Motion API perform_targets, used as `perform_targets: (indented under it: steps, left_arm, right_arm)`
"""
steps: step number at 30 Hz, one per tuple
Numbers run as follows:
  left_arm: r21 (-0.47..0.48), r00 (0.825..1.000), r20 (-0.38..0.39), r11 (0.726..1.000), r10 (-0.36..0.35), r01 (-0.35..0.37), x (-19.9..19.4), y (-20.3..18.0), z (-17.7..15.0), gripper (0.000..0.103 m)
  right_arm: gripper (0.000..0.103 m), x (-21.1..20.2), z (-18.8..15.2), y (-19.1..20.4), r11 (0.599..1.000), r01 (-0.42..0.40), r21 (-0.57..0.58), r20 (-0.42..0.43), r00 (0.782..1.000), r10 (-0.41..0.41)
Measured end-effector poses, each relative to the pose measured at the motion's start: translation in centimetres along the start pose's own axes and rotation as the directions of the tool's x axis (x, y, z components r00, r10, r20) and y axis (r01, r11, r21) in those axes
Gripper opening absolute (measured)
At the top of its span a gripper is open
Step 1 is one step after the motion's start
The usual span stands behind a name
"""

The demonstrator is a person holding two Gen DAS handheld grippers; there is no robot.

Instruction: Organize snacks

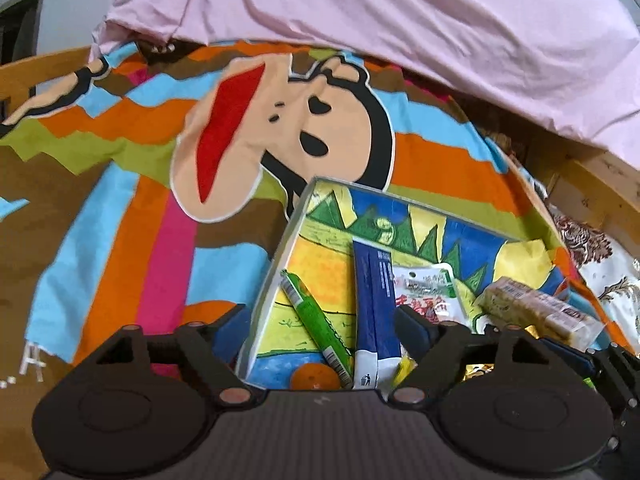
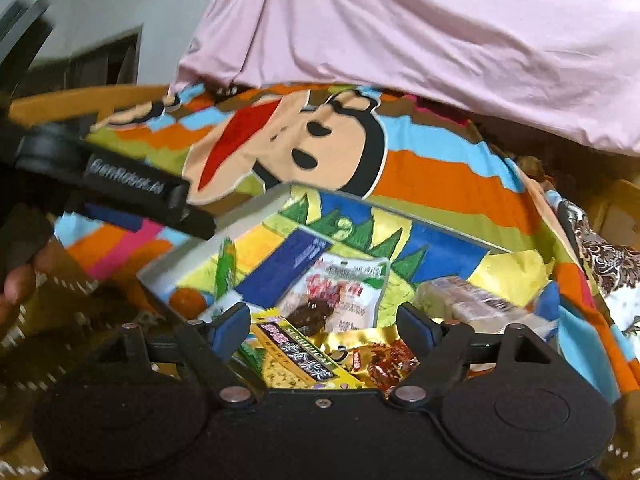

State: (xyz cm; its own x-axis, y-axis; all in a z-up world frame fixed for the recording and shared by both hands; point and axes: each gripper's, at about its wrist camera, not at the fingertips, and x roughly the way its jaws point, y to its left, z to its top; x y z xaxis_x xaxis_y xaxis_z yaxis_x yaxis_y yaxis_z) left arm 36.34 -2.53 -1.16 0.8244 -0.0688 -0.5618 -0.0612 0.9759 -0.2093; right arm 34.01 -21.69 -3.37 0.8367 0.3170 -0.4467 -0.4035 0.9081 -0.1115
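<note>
A shallow box (image 1: 280,248) lined with a bright drawing lies on a cartoon blanket. In it are a green stick pack (image 1: 316,320), a blue pack (image 1: 376,300), a white and red packet (image 1: 424,292), a wrapped cereal bar (image 1: 536,308) and an orange round snack (image 1: 314,376). My left gripper (image 1: 322,324) hovers open over the green and blue packs, gripping nothing. My right gripper (image 2: 324,326) is open above a yellow packet (image 2: 296,356) and a gold packet (image 2: 380,356) at the box's (image 2: 256,206) near side. Its pads touch neither.
The cartoon blanket (image 1: 160,200) covers the surface. A pink sheet (image 1: 400,20) hangs over the far side. A wooden frame (image 1: 592,184) runs along the right. The left gripper's black body (image 2: 120,188) and a hand (image 2: 16,280) fill the right wrist view's left side.
</note>
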Motion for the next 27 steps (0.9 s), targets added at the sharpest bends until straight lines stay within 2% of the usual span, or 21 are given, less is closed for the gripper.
perform_targets:
  steps: [3, 8, 11, 18, 27]
  left_arm:
    - [-0.012, 1.0, 0.016, 1.0, 0.001, 0.0, -1.4, 0.3, -0.2, 0.089]
    - [-0.036, 0.998, 0.059, 0.999, 0.007, -0.005, -4.6, 0.6, -1.3, 0.1]
    - [-0.036, 0.996, 0.085, 0.999, 0.015, -0.012, -6.7, 0.5, -2.3, 0.102]
    - [-0.008, 0.992, 0.124, 0.999, 0.034, -0.033, -11.2, 0.2, -5.4, 0.102]
    - [0.069, 0.984, 0.166, 0.995, 0.064, -0.077, -15.4, -0.6, -8.8, 0.102]
  right_arm:
    - [0.088, -1.5, 0.9, -0.8, 0.999, 0.001, 0.045, 0.029, 1.0, -0.003]
    - [0.095, -5.4, 1.5, -1.1, 0.993, 0.03, 0.114, 0.066, 0.997, -0.037]
    - [0.098, -8.0, 1.5, -1.0, 0.989, 0.049, 0.14, 0.089, 0.994, -0.062]
    - [0.102, -13.5, 0.4, -0.5, 0.975, 0.076, 0.208, 0.102, 0.99, -0.099]
    - [0.102, -18.2, -3.3, 0.5, 0.957, 0.111, 0.268, 0.033, 0.992, -0.124]
